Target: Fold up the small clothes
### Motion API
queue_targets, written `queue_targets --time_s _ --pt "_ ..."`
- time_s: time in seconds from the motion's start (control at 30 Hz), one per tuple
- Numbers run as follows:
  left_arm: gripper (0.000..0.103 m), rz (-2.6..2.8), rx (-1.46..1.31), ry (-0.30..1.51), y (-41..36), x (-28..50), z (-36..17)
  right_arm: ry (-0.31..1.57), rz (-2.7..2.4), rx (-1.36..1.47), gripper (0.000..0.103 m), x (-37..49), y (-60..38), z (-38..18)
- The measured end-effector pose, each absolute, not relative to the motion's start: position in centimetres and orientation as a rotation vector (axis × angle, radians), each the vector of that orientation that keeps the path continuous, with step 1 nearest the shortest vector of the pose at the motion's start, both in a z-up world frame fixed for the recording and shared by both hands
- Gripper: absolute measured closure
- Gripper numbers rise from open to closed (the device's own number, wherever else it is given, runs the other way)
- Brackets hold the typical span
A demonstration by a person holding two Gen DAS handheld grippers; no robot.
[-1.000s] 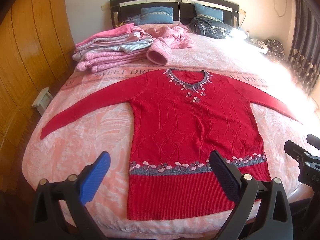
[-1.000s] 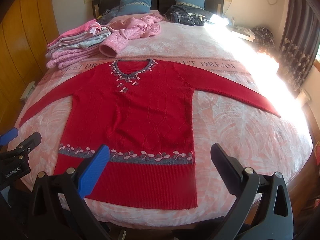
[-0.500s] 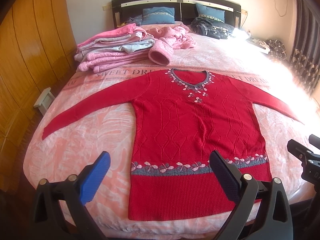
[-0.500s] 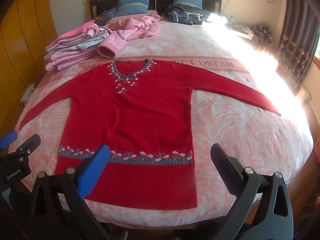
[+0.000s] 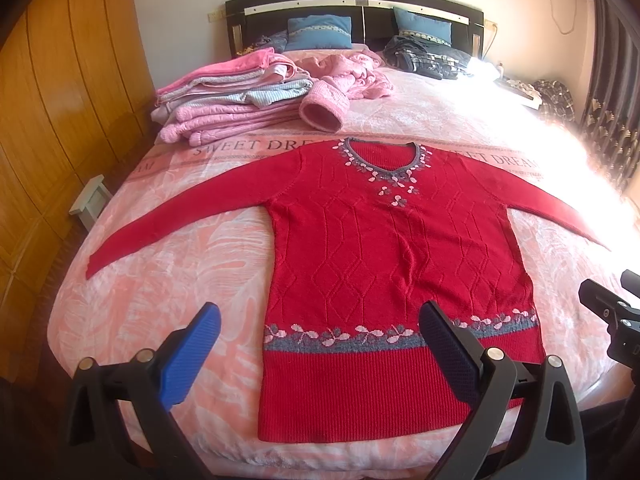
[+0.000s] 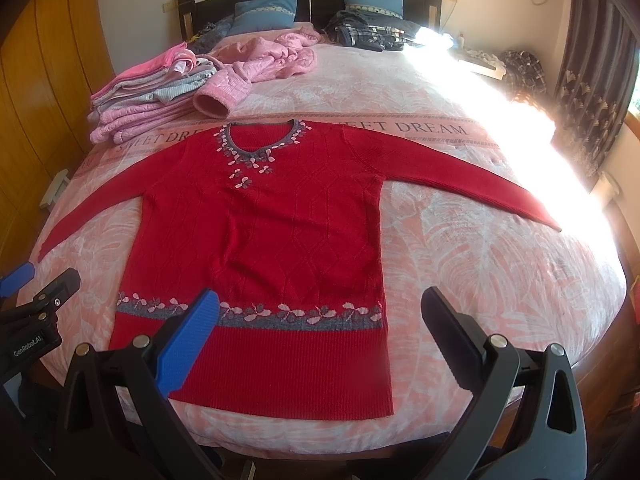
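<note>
**Jaws wide, sweater flat and untouched**

Jaws stand wide apart on both tools: the left gripper and the right gripper hang over the foot of the bed, holding nothing.

The red sweater lies face up in the middle of the bed, spread flat with both sleeves out to the sides. Its long axis runs from the hem at the near edge to the V-neck, which points toward the headboard.

It looks a soft, fairly thick knit — limp, likely to stretch and sag when lifted, but not slippery. A sleeve cuff or a hem corner would probably give the surest hold for a first fold.

A stack of pink folded clothes sits beyond the left sleeve.
</note>
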State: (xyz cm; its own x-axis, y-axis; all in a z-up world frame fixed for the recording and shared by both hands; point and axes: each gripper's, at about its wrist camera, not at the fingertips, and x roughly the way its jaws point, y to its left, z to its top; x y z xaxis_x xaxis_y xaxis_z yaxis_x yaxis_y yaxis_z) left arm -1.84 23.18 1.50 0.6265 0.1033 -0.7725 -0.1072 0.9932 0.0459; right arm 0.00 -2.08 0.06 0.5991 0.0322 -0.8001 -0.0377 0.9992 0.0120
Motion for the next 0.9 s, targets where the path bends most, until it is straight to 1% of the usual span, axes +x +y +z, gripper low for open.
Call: queue_targets --time_s 0.9 --pt "0.004 0.125 -0.005 0.885 23.22 -1.87 1.36 0.92 0.039 -0.001 0.003 -0.22 -2.67 0.13"
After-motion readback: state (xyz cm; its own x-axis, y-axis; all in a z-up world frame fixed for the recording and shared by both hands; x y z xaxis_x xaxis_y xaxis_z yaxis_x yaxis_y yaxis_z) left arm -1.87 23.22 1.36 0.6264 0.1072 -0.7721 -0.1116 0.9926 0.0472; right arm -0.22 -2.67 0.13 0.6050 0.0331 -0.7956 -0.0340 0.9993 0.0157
